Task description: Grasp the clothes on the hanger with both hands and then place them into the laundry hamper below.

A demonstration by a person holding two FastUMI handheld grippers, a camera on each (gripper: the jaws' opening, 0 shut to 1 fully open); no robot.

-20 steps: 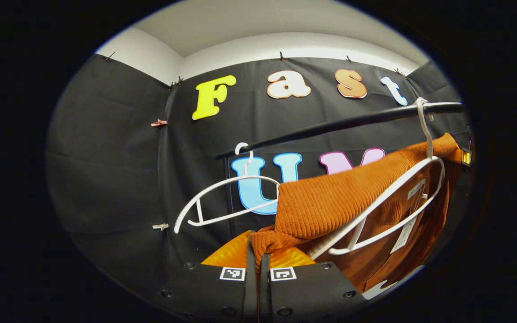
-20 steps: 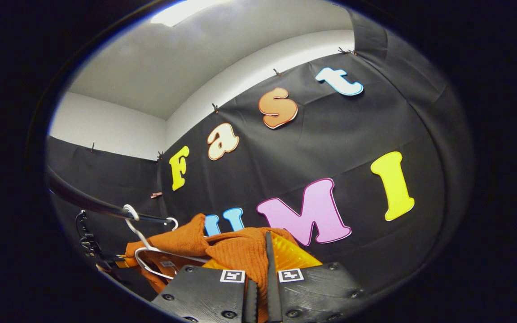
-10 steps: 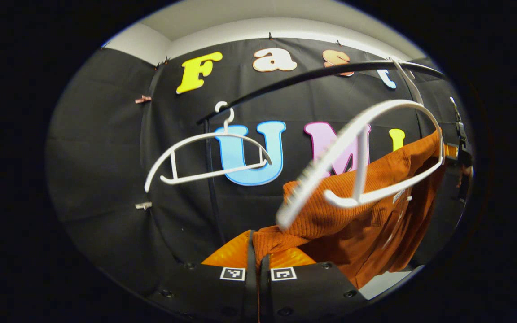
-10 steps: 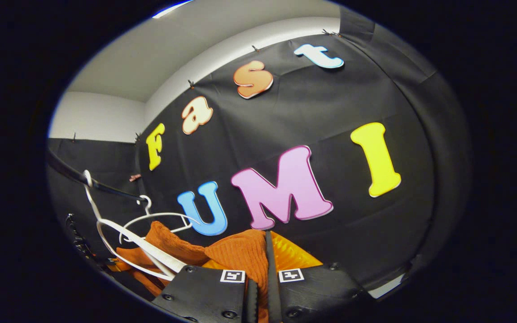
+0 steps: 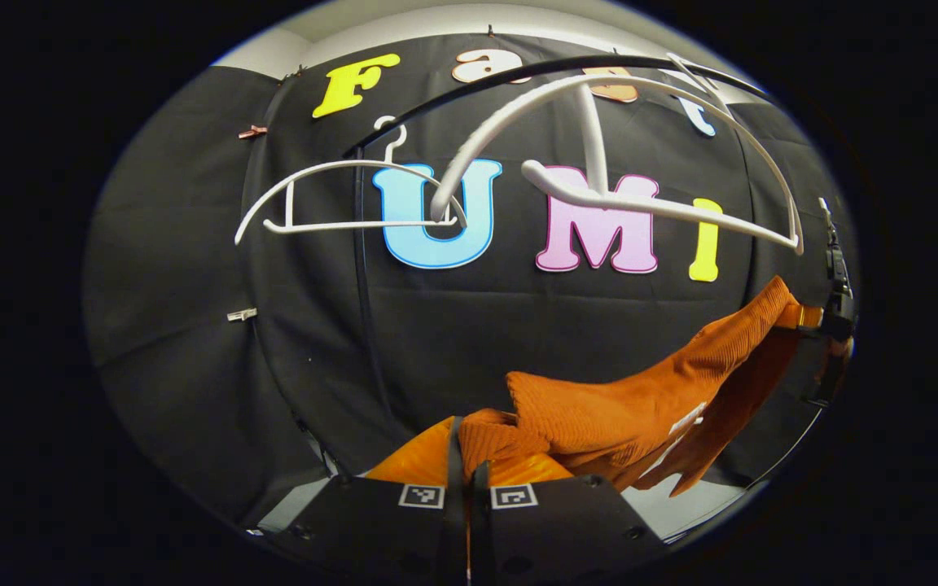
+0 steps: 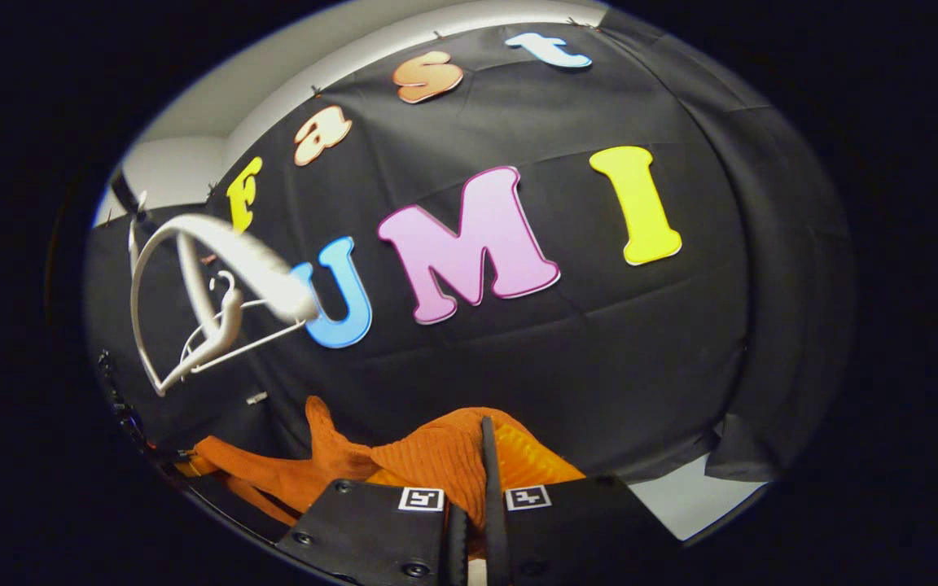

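Left gripper: jaws pressing together on a fold of the orange ribbed garment, pinched right between the fingers. Stretching away from those jaws up and to the right, off the hanger now, toward the right gripper holding its far end at the edge of the left gripper view. Hanging loose below that span, well under the hangers. Farther up and ahead of the jaws, swinging bare: the nearer white hanger, tilted, hooked on the black rail. Beyond it and to the left, sitting level on the same rail: a second white hanger. Behind everything, hanging: the black cloth wall.

Right gripper in its own view: jaws clamping on another bunch of the orange ribbed garment, cloth bulging just over the fingers and trailing off down and to the left of them. Farther off, up and left of the jaws, blurring: the nearer white hanger, with the second white hanger just behind it. Showing low to the right past the jaws: a strip of pale floor under the cloth wall.
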